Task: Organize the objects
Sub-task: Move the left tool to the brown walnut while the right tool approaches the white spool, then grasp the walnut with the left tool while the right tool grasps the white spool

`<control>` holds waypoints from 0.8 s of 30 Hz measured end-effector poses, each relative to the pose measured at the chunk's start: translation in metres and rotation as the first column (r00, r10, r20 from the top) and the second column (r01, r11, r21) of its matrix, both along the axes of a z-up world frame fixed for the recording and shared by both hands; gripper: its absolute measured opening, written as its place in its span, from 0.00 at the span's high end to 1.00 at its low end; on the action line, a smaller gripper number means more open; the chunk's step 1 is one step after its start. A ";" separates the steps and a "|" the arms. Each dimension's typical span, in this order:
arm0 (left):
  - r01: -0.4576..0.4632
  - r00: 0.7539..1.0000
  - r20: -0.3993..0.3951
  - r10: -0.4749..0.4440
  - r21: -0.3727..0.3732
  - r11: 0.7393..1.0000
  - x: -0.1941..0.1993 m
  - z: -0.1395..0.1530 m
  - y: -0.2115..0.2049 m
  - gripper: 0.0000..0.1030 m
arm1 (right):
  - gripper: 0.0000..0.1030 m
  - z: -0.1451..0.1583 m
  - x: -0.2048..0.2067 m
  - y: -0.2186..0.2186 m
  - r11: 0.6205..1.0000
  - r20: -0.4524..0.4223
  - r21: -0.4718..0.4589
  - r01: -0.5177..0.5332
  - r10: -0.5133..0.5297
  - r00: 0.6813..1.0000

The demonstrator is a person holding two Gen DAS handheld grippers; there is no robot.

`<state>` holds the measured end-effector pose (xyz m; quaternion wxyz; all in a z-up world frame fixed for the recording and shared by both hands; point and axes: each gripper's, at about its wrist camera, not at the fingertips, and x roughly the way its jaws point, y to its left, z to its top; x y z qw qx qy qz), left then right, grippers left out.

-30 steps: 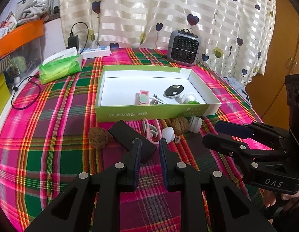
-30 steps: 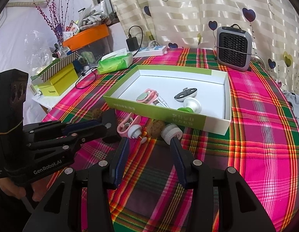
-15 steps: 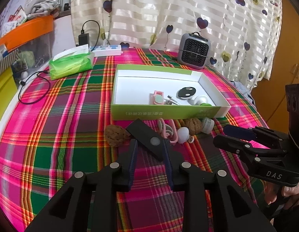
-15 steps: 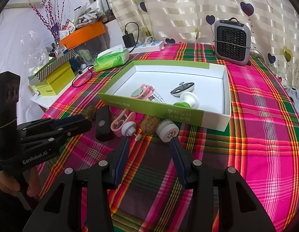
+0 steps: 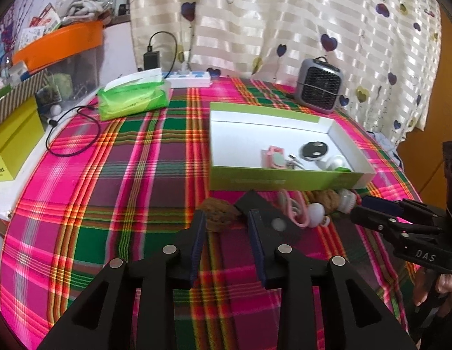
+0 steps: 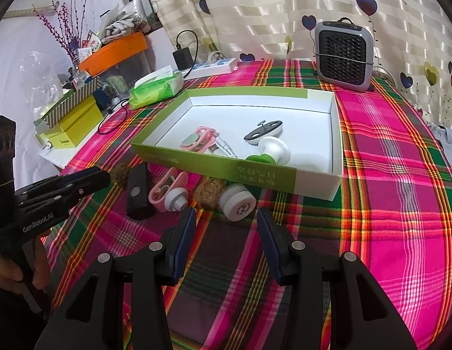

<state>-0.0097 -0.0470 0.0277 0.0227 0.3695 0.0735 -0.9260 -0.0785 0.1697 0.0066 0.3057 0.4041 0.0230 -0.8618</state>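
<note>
Plaid pink-green cloth covers the worktop, heart-print curtain behind, small grey heater at the back edge. Green-and-white box sits mid-worktop, open top; inside: pink clip item, black oval piece, white-green knob. Loose row just in front of the box's near wall: walnut, black rectangular device, pink earhook piece with white round end, second walnut, white round cap. Green tissue pack and yellow box off to the left side.

Left hand-held gripper: jaws have just been opening, parted now, nothing between the pads; the first walnut shows just past the tips, black device beside the right finger, not pinched. Right hand-held gripper: jaws apart, empty, tips close to the white cap and second walnut, contact not seen. A hand holds the left tool's handle.
</note>
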 end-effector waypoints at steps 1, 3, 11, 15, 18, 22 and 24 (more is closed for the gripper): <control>-0.004 1.000 0.003 0.004 0.000 1.000 -0.002 -0.001 -0.001 0.73 | 0.56 -0.001 -0.002 0.000 1.000 0.002 0.003 0.002 -0.002 1.000; -0.003 1.000 0.008 0.003 0.004 1.000 -0.005 -0.003 -0.002 0.73 | 0.56 -0.003 -0.004 -0.002 1.000 0.007 0.007 0.002 -0.002 1.000; -0.007 1.000 0.027 0.006 0.016 1.000 -0.019 -0.009 -0.007 0.73 | 0.56 -0.009 -0.017 -0.004 1.000 0.029 0.020 0.002 -0.003 1.000; -0.008 0.999 0.040 0.006 0.035 0.999 -0.024 -0.013 -0.011 0.72 | 0.56 -0.010 -0.021 -0.006 1.000 0.041 0.015 -0.012 0.012 0.999; -0.003 0.999 0.039 0.001 0.038 0.999 -0.025 -0.014 -0.011 0.72 | 0.56 -0.012 -0.024 -0.009 1.000 0.052 0.020 -0.022 0.021 0.998; 0.001 0.999 0.037 -0.003 0.054 0.999 -0.028 -0.014 -0.013 0.72 | 0.56 -0.012 -0.026 -0.010 0.999 0.057 0.009 -0.038 0.037 0.998; 0.002 0.999 0.036 -0.004 0.063 0.998 -0.029 -0.015 -0.015 0.72 | 0.57 -0.012 -0.025 -0.011 0.999 0.059 0.004 -0.041 0.041 0.997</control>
